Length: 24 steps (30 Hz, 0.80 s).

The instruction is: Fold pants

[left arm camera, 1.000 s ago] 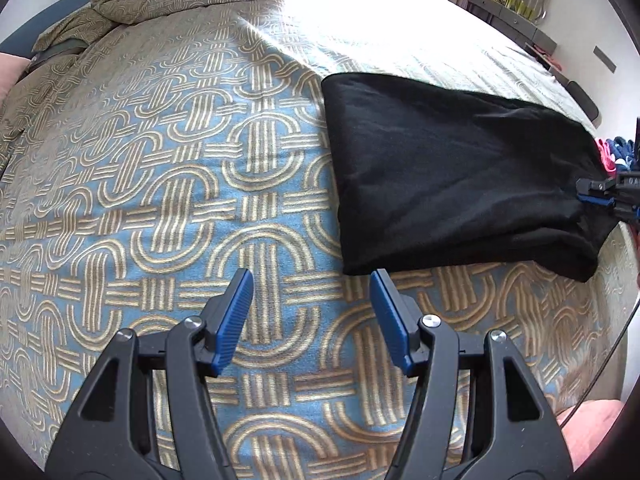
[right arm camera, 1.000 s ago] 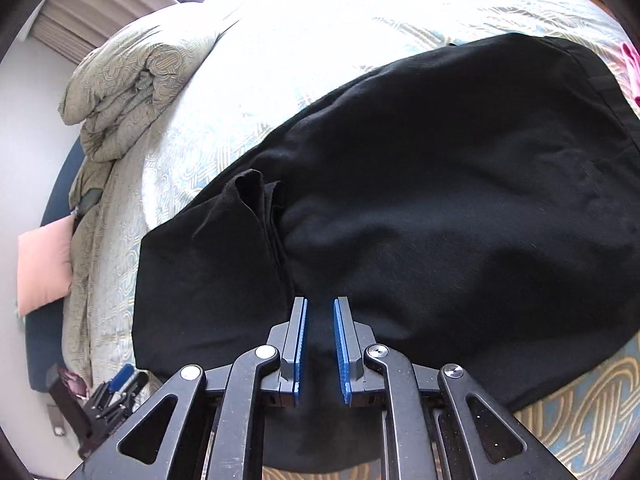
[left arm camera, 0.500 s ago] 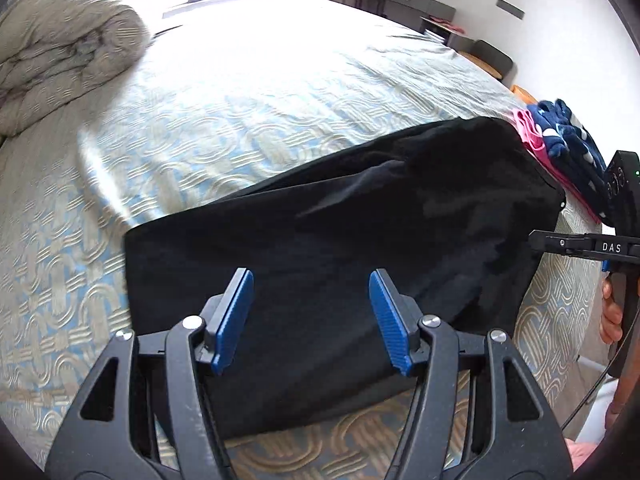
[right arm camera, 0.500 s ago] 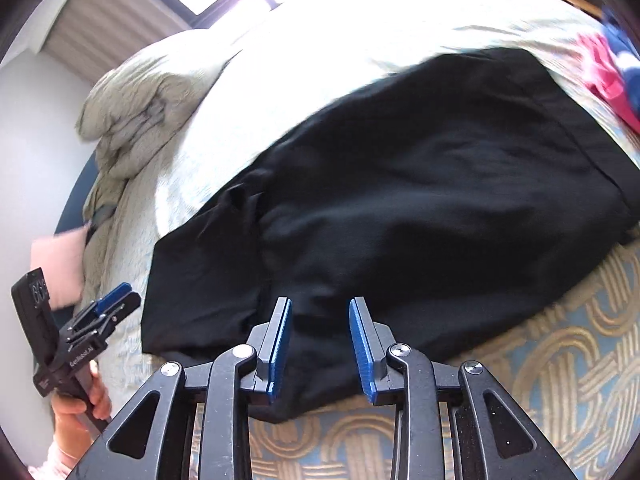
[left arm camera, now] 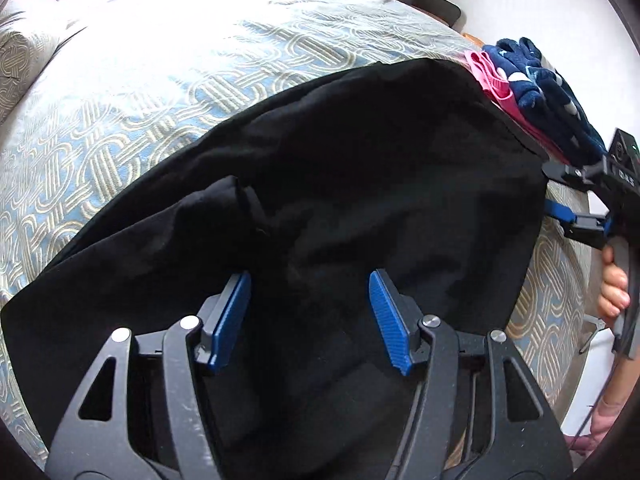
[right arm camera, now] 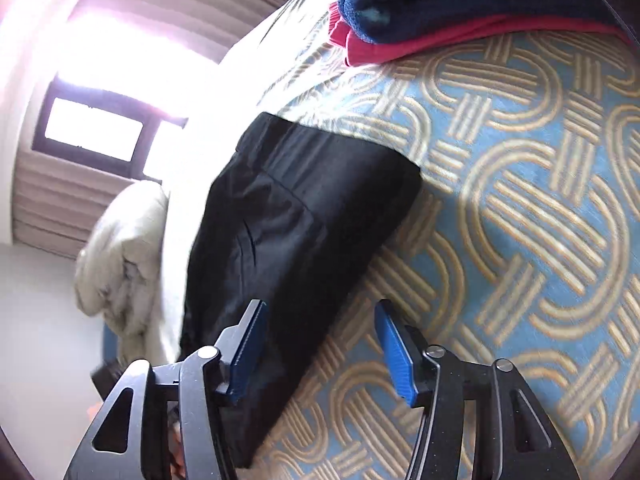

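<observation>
The black pants (left arm camera: 340, 200) lie folded flat on the patterned bedspread (left arm camera: 180, 80), with a small raised wrinkle left of the middle. My left gripper (left arm camera: 310, 312) is open and empty, hovering just above the near part of the pants. My right gripper (right arm camera: 318, 344) is open and empty at the right-hand edge of the pants (right arm camera: 288, 240), its left finger over the cloth and its right finger over the bedspread (right arm camera: 520, 200). It also shows in the left wrist view (left arm camera: 560, 196) at the far right, beside the pants' edge.
A stack of folded clothes, pink (left arm camera: 492, 80) under navy (left arm camera: 552, 88), sits on the bed just past the pants; it also shows in the right wrist view (right arm camera: 440, 0). A rolled-up duvet (right arm camera: 120, 256) lies at the far end. A window (right arm camera: 92, 128) is behind.
My left gripper has moved from the bare bedspread over onto the pants. My right gripper has opened wide and swung to the pants' right-hand edge.
</observation>
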Each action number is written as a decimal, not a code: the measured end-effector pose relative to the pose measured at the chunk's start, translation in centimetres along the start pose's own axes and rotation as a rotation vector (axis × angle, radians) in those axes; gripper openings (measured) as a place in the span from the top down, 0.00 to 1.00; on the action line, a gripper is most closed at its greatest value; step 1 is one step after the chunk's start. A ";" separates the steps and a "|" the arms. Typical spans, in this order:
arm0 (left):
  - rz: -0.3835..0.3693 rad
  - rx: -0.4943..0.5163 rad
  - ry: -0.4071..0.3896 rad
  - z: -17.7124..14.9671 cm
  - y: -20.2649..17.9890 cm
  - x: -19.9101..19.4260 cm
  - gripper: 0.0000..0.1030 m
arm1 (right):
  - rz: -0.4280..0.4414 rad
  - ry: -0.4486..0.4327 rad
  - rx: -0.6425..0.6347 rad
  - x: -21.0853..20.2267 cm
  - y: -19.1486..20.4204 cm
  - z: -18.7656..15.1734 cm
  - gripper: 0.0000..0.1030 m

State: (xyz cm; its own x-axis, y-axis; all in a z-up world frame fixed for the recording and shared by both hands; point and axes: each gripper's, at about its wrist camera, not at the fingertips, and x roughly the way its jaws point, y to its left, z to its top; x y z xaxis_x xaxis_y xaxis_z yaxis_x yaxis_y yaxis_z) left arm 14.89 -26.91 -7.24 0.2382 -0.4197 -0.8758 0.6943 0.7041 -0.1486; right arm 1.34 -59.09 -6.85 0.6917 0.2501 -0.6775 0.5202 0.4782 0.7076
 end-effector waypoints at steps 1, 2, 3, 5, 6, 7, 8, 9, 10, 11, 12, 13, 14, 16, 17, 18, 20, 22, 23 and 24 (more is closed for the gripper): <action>-0.018 -0.013 0.003 -0.3 0.1 -0.5 0.40 | 0.006 -0.010 0.003 0.3 0.1 0.5 0.39; -0.041 -0.034 0.001 -0.6 0.2 -1.2 0.40 | 0.005 -0.022 0.014 0.7 0.1 1.0 0.39; -0.059 -0.054 -0.007 -0.9 0.4 -1.9 0.40 | 0.012 -0.032 0.028 1.2 0.1 1.4 0.39; -0.071 -0.083 -0.030 -1.8 1.1 -3.5 0.40 | 0.020 -0.052 0.081 1.8 0.0 2.1 0.38; -0.074 -0.095 -0.041 -2.1 1.7 -4.3 0.40 | 0.015 -0.058 0.096 2.1 0.4 2.2 0.49; -0.072 -0.110 -0.055 -2.7 2.4 -5.2 0.40 | 0.003 -0.071 0.088 1.9 0.8 2.3 0.66; -0.067 -0.130 -0.071 -3.3 3.1 -6.2 0.40 | -0.015 -0.085 0.056 1.8 1.4 2.4 0.82; -0.059 -0.153 -0.084 -4.0 4.1 -7.0 0.40 | -0.038 -0.096 0.026 1.5 2.2 2.4 0.82; -0.052 -0.174 -0.094 -4.3 5.0 -7.6 0.40 | -0.051 -0.111 0.005 1.3 3.0 2.3 0.83; -0.043 -0.204 -0.106 -5.0 6.2 -8.3 0.40 | -0.060 -0.131 -0.028 0.9 4.0 2.1 0.83; -0.039 -0.232 -0.113 -5.3 7.4 -8.8 0.40 | -0.072 -0.154 -0.077 0.5 5.5 1.9 0.83; -0.037 -0.266 -0.122 -5.9 8.6 -9.2 0.40 | -0.082 -0.174 -0.129 0.2 7.2 1.6 0.83; -0.038 -0.310 -0.133 -6.7 10.2 -9.7 0.40 | -0.093 -0.195 -0.193 -0.3 9.1 1.2 0.83; -0.059 -0.401 -0.153 -8.3 12.9 -10.5 0.40 | -0.112 -0.233 -0.358 -0.9 13.7 -0.1 0.83; -0.082 -0.454 -0.164 -9.2 14.4 -10.8 0.40 | -0.119 -0.245 -0.443 -0.8 16.3 -1.3 0.83; -0.106 -0.498 -0.174 -9.8 15.4 -10.9 0.40 | -0.124 -0.248 -0.544 -0.3 19.2 -3.0 0.83; -0.155 -0.587 -0.198 -11.4 17.6 -11.1 0.40 | -0.129 -0.235 -0.739 0.9 24.0 -6.8 0.83; -0.198 -0.659 -0.219 -13.0 19.4 -11.2 0.40 | -0.130 -0.187 -0.957 3.5 28.4 -12.1 0.83; -0.225 -0.688 -0.229 -13.8 20.1 -11.1 0.40 | -0.131 -0.149 -1.067 5.1 29.7 -15.1 0.83; -0.247 -0.705 -0.234 -14.1 20.2 -10.9 0.40 | -0.132 -0.094 -1.185 7.3 30.9 -18.4 0.83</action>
State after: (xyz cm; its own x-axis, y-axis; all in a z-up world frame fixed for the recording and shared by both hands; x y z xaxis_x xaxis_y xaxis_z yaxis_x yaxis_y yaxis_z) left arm 16.81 -0.06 -7.19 0.3243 -0.6663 -0.6715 0.1692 0.7392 -0.6518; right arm 13.27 -27.01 6.35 0.7275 0.1018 -0.6786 -0.1615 0.9865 -0.0252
